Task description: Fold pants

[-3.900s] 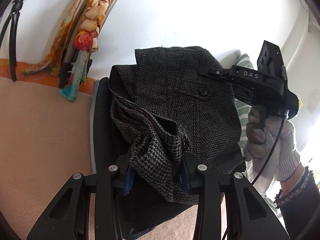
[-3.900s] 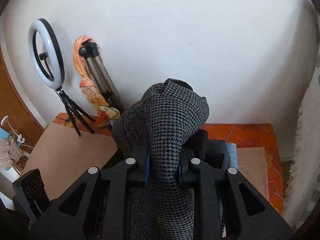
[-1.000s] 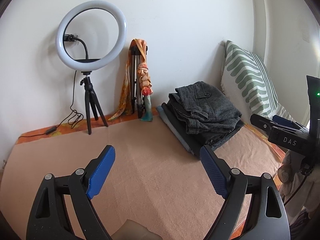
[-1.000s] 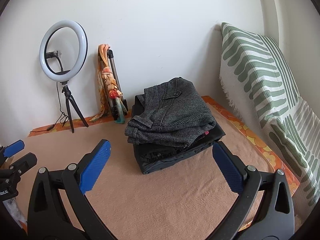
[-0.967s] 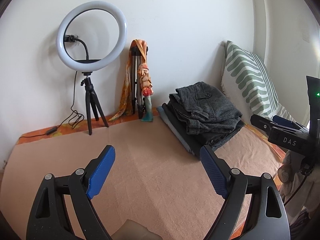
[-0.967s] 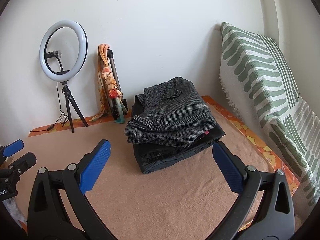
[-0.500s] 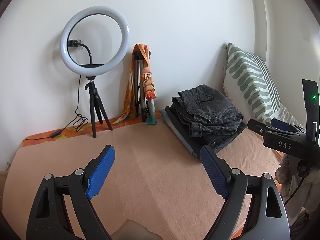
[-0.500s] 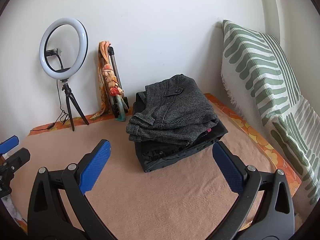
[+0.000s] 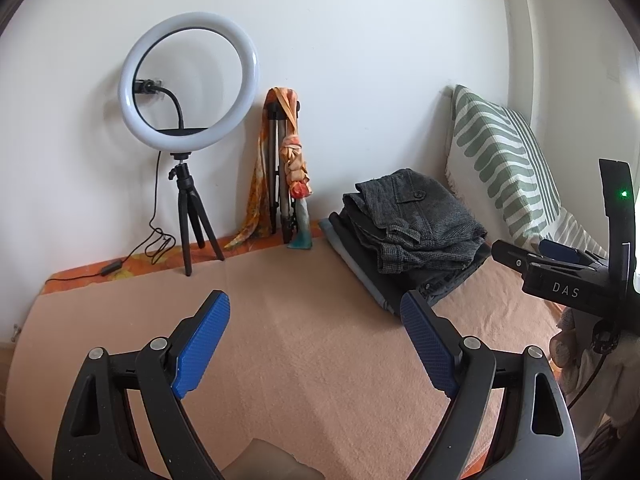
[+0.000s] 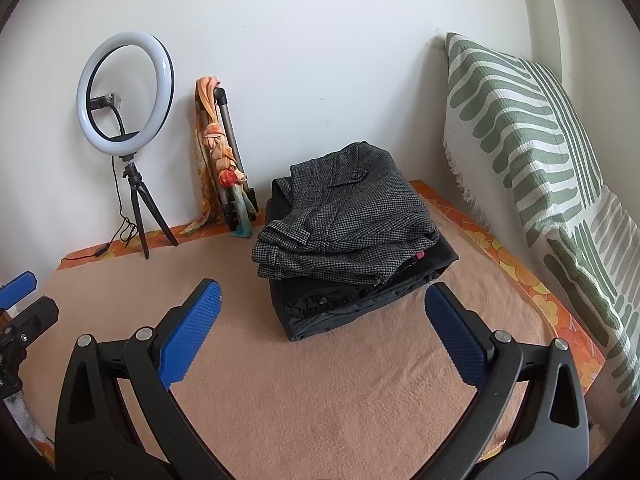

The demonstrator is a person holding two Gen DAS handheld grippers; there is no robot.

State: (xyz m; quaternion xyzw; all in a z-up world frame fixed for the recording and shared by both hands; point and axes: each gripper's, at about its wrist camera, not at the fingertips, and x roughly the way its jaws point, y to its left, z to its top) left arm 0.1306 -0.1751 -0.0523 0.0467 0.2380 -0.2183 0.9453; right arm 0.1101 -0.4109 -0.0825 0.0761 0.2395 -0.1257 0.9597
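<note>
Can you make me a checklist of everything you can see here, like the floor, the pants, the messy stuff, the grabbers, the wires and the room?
Surface: a peach blanket spread flat, with an orange flowered sheet showing at its edges.
Job's things: grey checked pants folded, lying on top of a pile of dark folded clothes near the wall.
Clutter: a folded tripod leaning on the wall with an orange scarf draped over it.
Grippers: left gripper open and empty; right gripper open and empty, both back from the pile.
Cables: a black cord runs down from the ring light along the wall.
Surroundings: white wall; green striped cushion propped up on the right.
</note>
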